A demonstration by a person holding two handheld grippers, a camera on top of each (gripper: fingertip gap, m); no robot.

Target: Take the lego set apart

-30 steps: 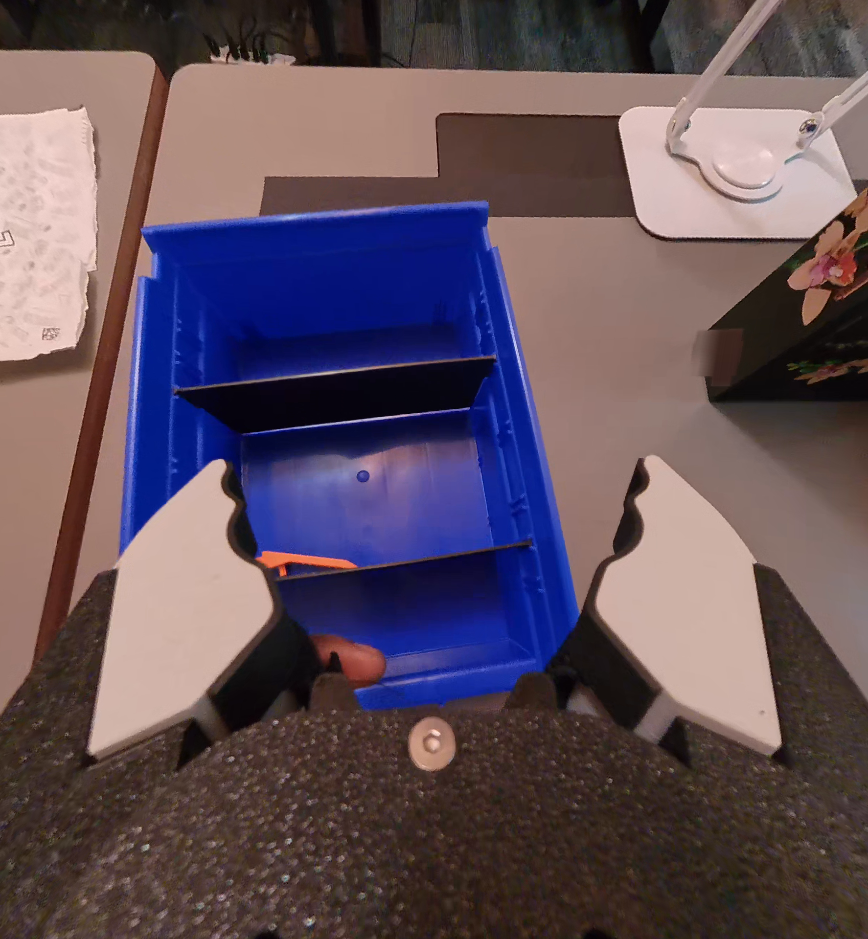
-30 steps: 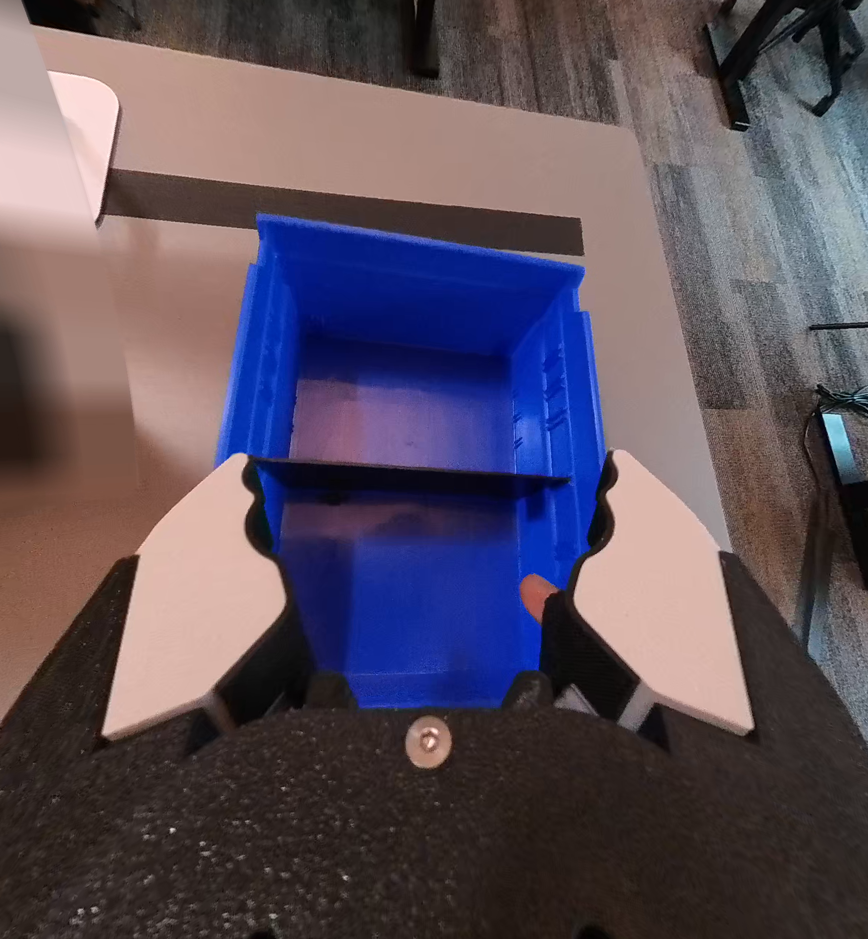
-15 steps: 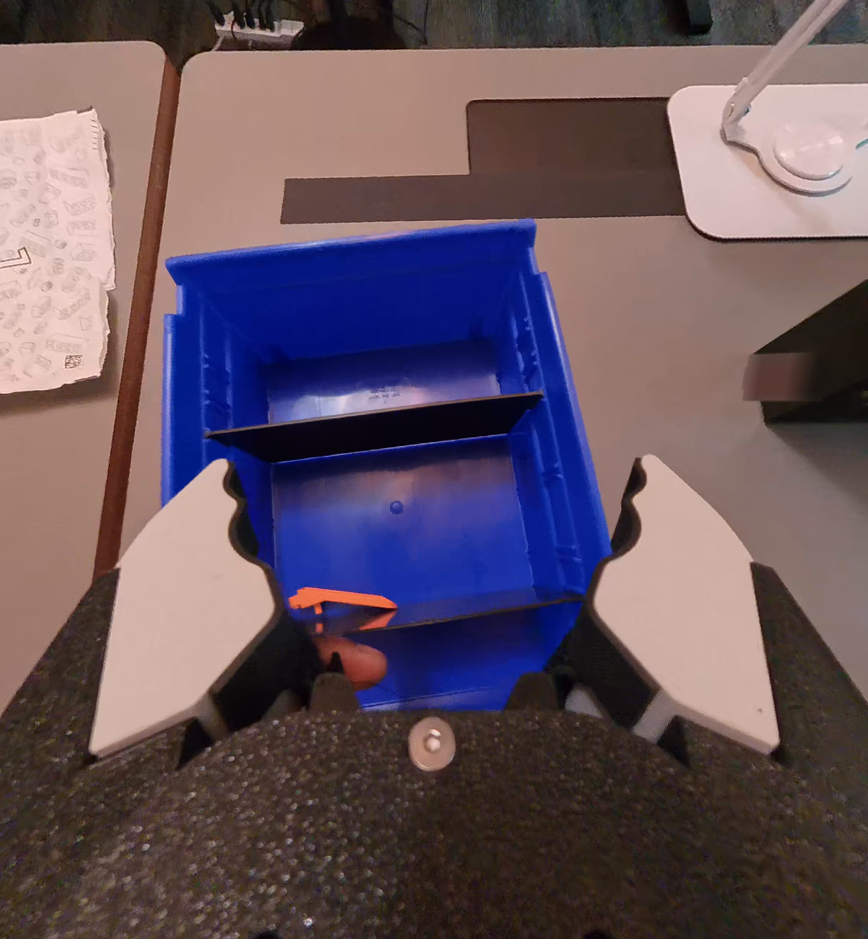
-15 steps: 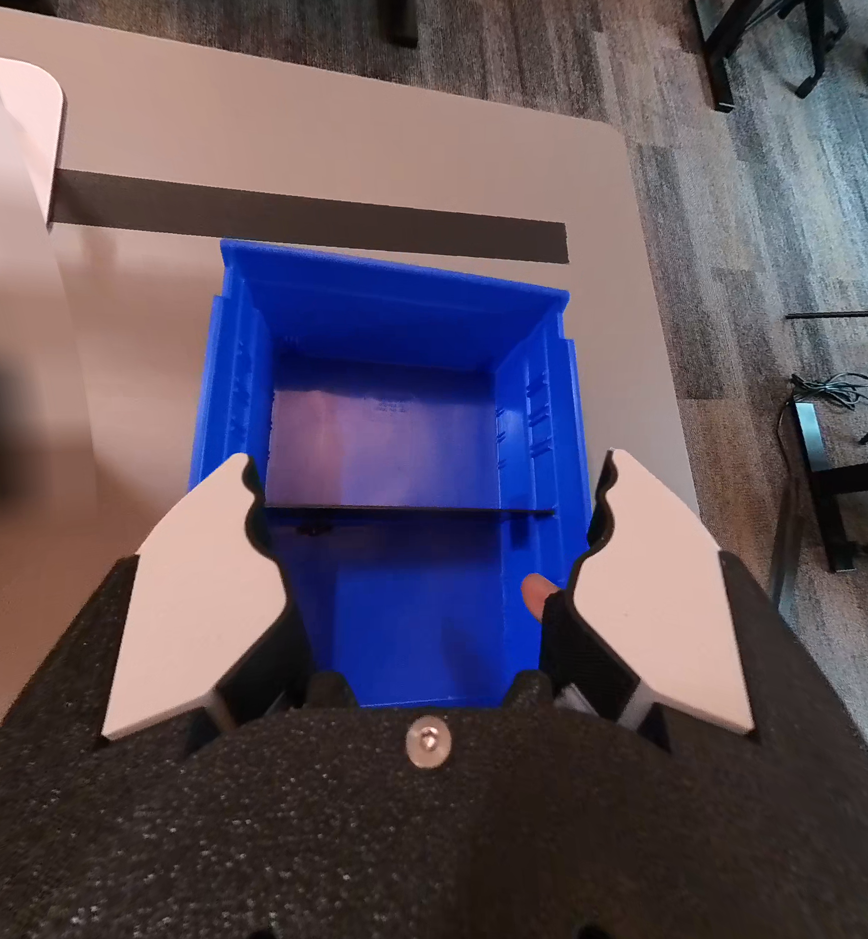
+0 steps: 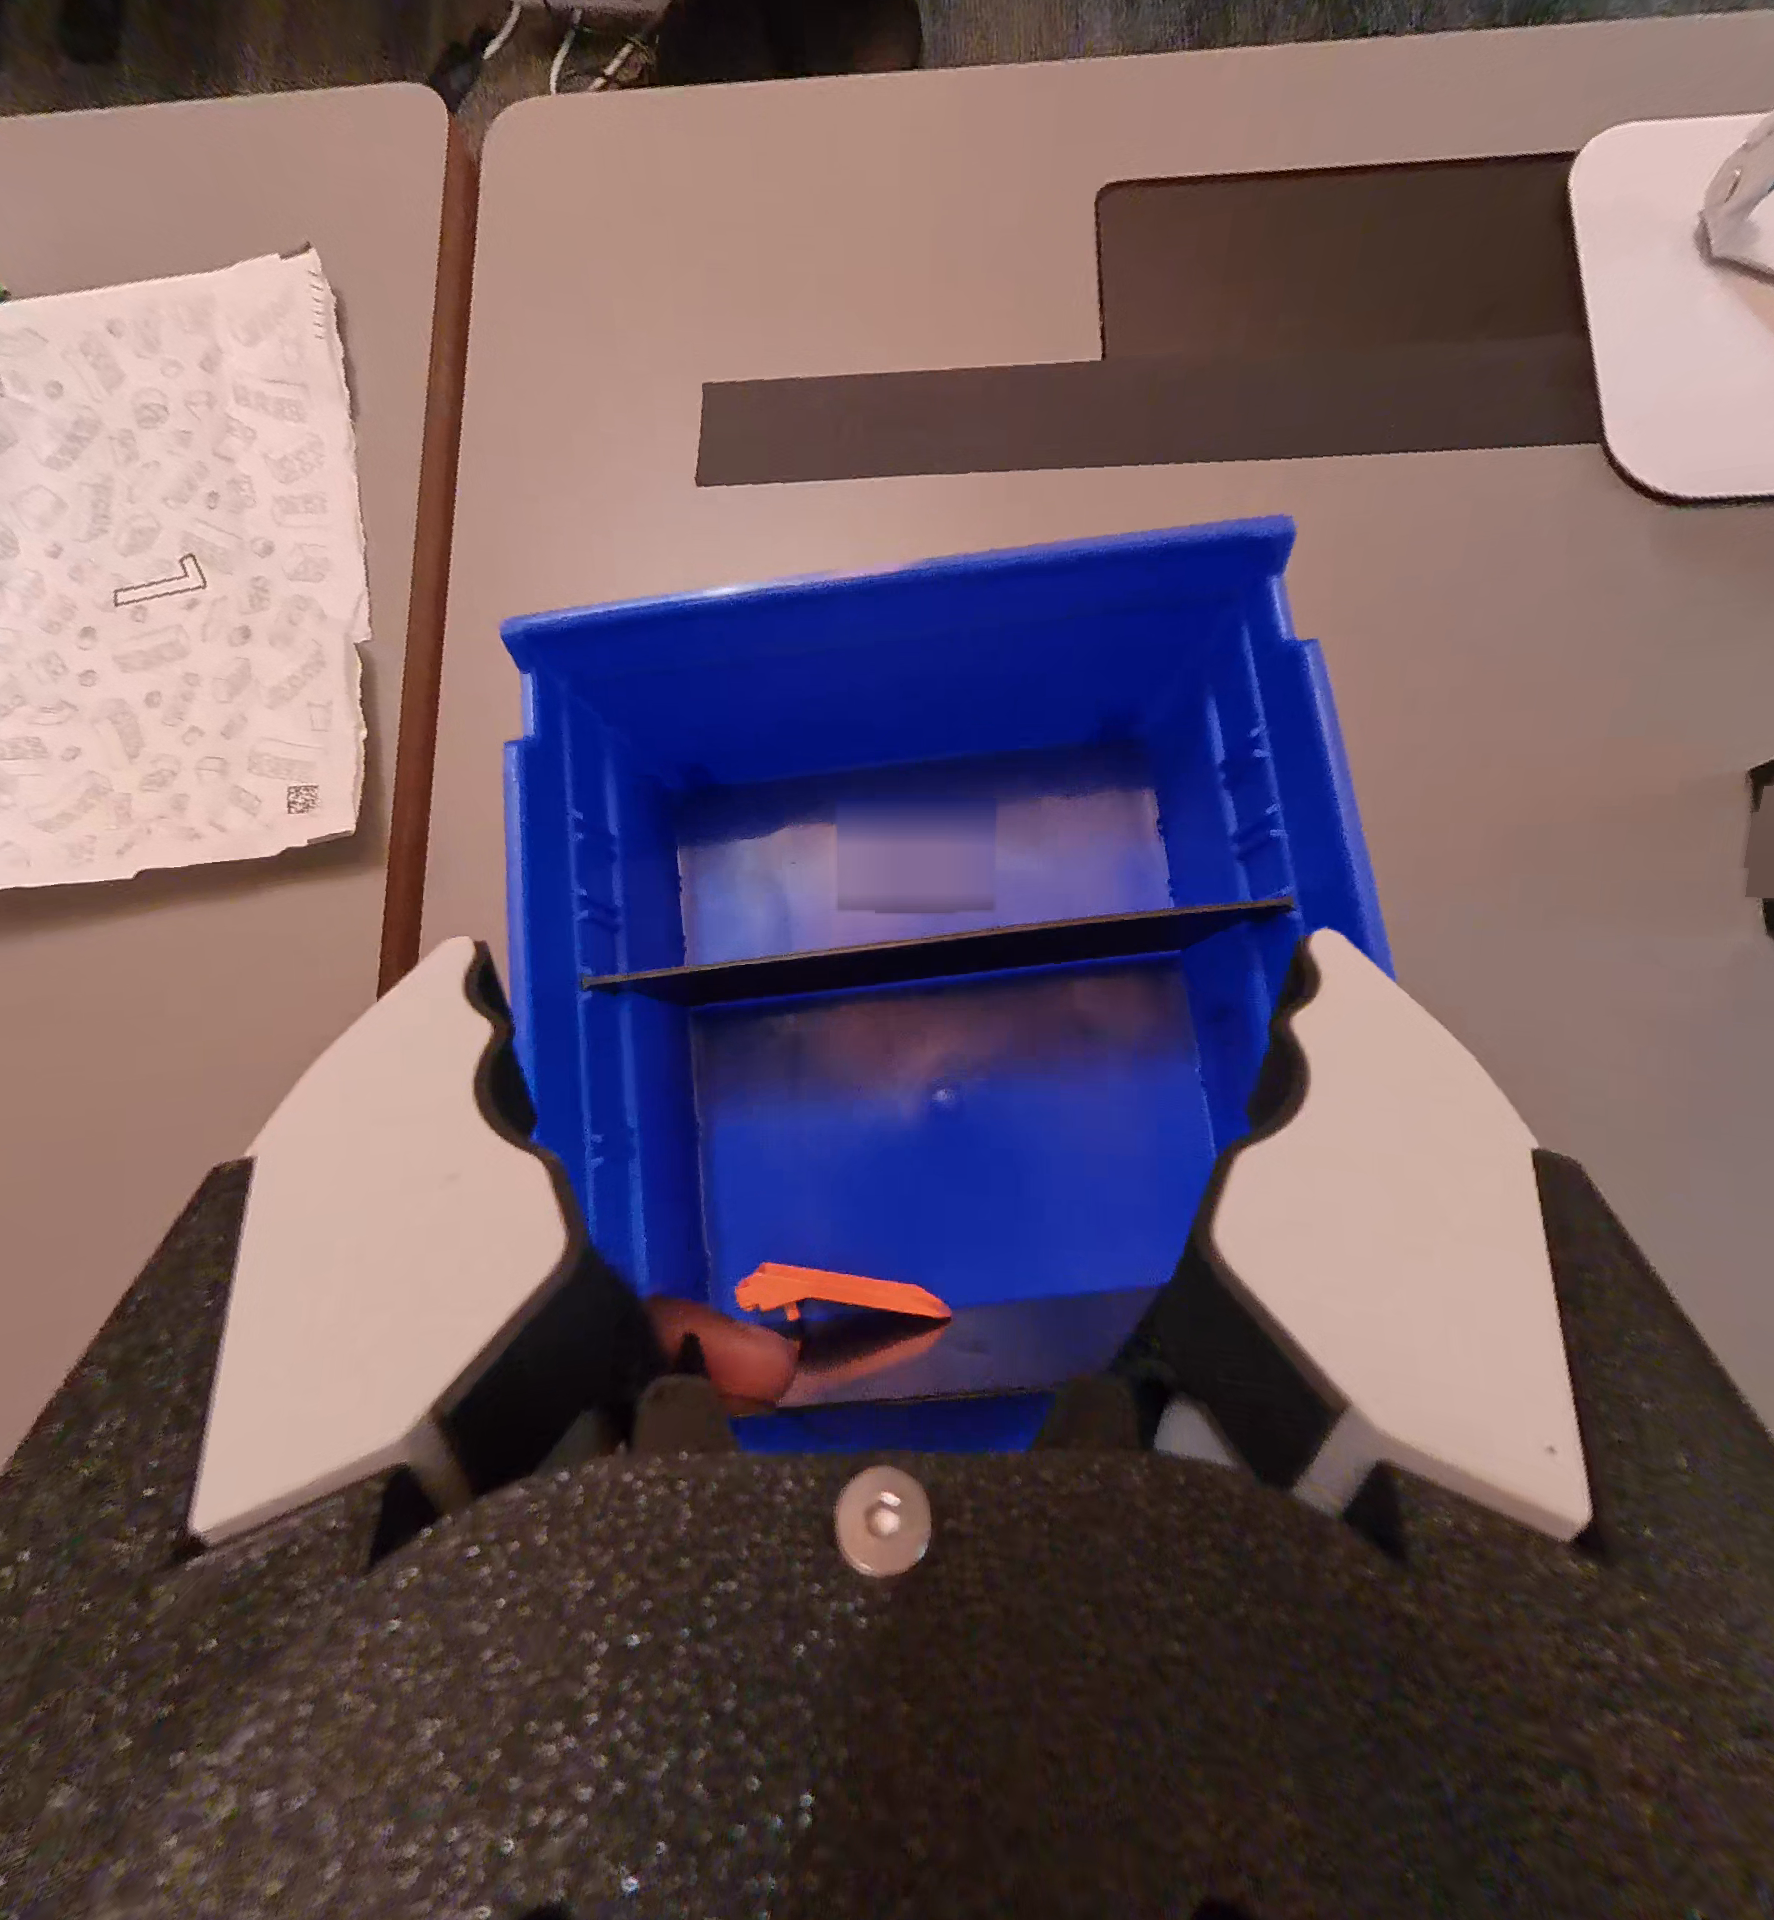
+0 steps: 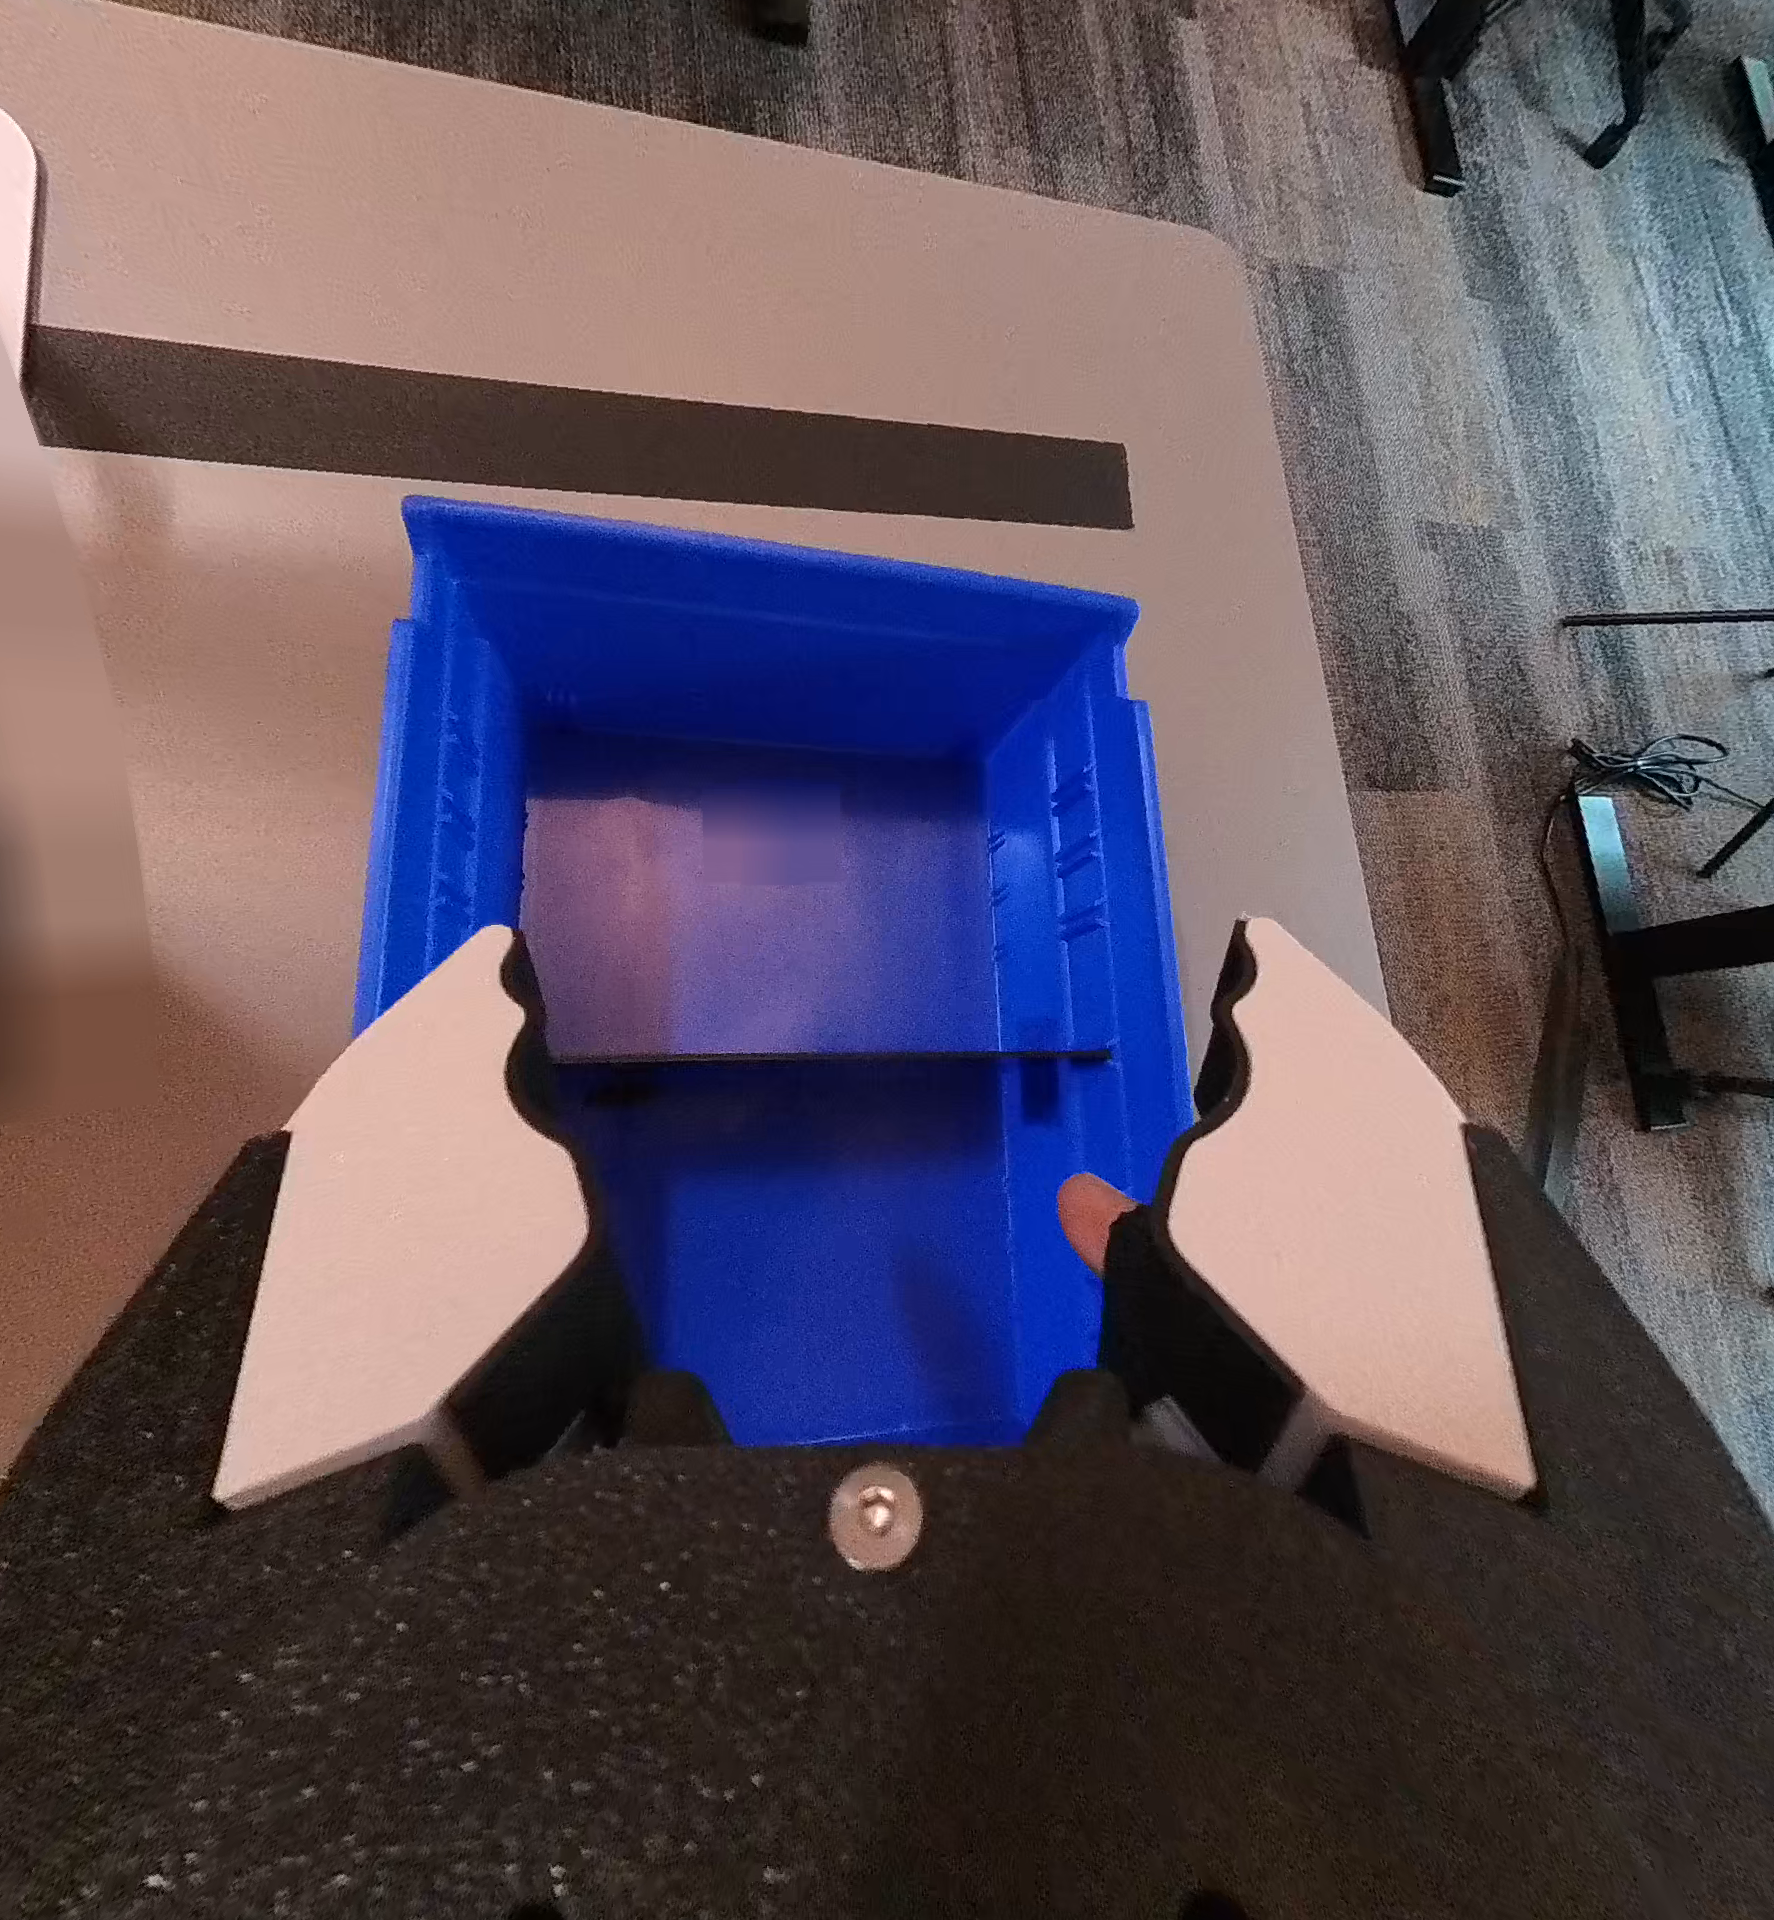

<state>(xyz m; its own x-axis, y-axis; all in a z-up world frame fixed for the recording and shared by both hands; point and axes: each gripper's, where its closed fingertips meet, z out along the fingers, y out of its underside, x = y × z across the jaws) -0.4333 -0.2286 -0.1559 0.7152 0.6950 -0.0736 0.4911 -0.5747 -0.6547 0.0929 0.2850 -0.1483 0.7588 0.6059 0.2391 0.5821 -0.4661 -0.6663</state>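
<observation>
In the left wrist view only, an orange lego piece lies in the blue bin beside printed paper; both grippers spread wide, empty.

This looks like an office or lab workspace. Grey desks stand side by side on grey carpet, with a white lamp base and black stand legs.

I am looking down on a grey table with dark strips across its top. A blue bin is sitting on it, just nearer than the strips. A white lamp base is resting at the far right. On the neighbouring grey table to the left, a torn printed paper sheet is lying flat.
</observation>
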